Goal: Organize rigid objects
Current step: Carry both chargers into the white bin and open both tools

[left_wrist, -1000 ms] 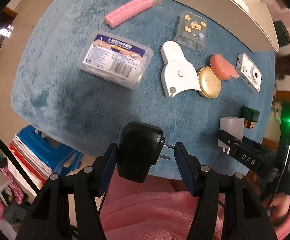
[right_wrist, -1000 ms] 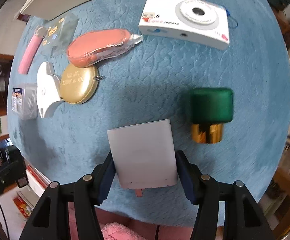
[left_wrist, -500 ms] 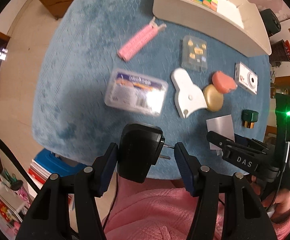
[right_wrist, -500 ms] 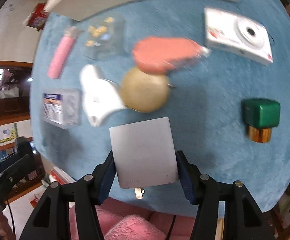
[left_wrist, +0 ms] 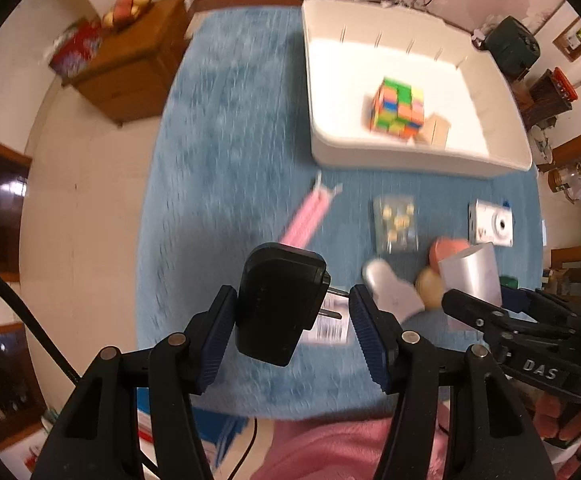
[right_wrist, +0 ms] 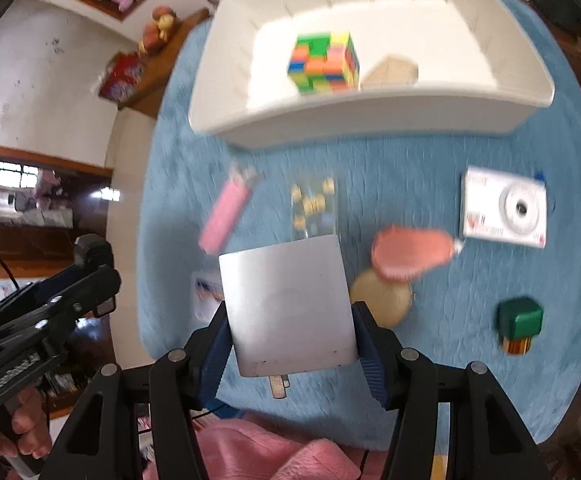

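Left wrist view: left gripper is clamped on a black plug adapter; right gripper pinches a white charger. Both hang above the blue mat. Carry them level over the white bin, clear its near wall, then release beside the puzzle cube.

A black plug adapter hung above the blue cloth, prongs pointing right. A white charger block was lifted too, its prong at the bottom. In the white bin sat a multicoloured puzzle cube beside a wooden block. A white camera, pink hair roller and green-capped bottle lay on the cloth.
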`<state>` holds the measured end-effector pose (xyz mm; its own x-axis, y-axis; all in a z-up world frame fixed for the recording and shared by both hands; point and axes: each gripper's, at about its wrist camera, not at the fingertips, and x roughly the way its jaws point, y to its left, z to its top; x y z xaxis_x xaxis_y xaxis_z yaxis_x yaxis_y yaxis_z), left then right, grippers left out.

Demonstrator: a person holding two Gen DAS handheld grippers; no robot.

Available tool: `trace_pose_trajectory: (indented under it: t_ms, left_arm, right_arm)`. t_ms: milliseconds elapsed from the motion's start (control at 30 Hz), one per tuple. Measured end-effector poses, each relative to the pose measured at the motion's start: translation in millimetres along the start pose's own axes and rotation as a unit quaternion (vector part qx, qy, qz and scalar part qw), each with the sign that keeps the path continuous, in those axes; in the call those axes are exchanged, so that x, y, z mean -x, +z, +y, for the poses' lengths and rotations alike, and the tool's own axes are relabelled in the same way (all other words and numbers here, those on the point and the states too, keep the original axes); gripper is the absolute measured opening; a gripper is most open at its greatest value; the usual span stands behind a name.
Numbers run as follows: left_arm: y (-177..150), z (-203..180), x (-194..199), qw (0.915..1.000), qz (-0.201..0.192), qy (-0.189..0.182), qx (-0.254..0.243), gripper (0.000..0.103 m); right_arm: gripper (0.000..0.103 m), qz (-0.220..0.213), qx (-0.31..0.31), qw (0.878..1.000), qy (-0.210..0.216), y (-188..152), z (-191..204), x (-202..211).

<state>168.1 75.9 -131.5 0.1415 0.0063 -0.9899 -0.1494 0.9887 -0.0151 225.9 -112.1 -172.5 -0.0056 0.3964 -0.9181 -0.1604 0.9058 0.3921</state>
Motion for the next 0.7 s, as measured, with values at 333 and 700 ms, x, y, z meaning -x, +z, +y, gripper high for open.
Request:
trace_pose_trajectory:
  t_ms: [333,700]
  left_arm:
    - [63,-13,12,0.9973,-0.062,-0.022,-0.033,0.062]
    - [110,-31,2,0.9899,-0.101,-0.073,-0.067,0.062]
  right_arm:
    - [0.058,-0.059,-0.038,0.998,-0.006,44,-19,26]
    - [0.058,-0.136,-0.058,0.988,-0.053,94,-53,33]
